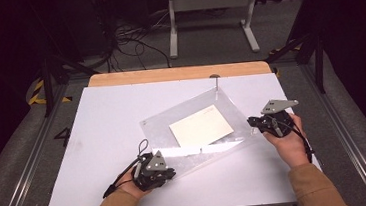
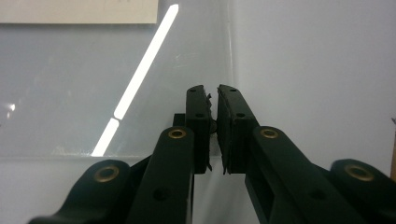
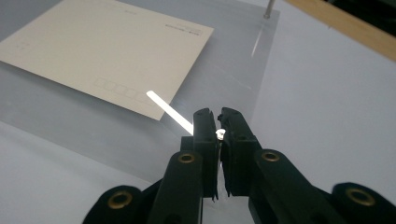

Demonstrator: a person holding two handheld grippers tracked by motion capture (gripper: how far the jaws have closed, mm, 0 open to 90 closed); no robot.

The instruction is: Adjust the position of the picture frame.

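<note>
The left gripper (image 1: 163, 174) pinches the near corner of a clear plastic sleeve (image 1: 206, 108) on the white tabletop (image 1: 103, 135); the right gripper (image 1: 253, 122) clamps its right edge. Inside lies a cream card (image 1: 201, 126), its small print too faint to read. A metal pin (image 1: 215, 81) stands at the sleeve's far corner.

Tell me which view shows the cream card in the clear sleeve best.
The right gripper view: the card lies large, its faint print and corner clear. The high view shows it whole but small inside the sleeve. The left gripper view catches just its bottom edge.
</note>
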